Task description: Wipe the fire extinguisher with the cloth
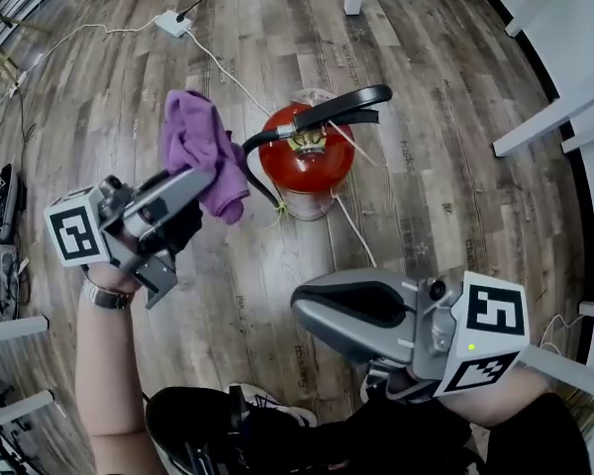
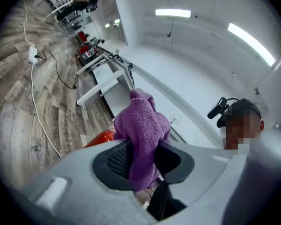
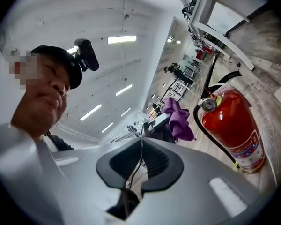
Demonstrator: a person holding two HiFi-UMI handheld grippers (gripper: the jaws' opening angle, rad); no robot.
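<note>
— Looking for a clear way in to the fire extinguisher [image 1: 307, 161].
— Finding open floor [image 1: 445, 176] to its right and in front, toward the camera.
— Running into anything on the left?
— Bumping against the purple cloth [image 1: 193, 137], hanging just beside the black hose [image 1: 248, 151] there.
— And coming from above?
— Meeting the black lever [image 1: 346, 102], jutting rightward over the top.
— Anything lying low?
— Noting a white cable [image 1: 221, 65] trailing from the power strip [image 1: 172, 23] past the base; keeping well apart from the white frames [image 1: 544, 119] at the right edge.

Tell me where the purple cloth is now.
The purple cloth is left of centre in the head view, held in the left gripper, just left of the fire extinguisher.
</note>
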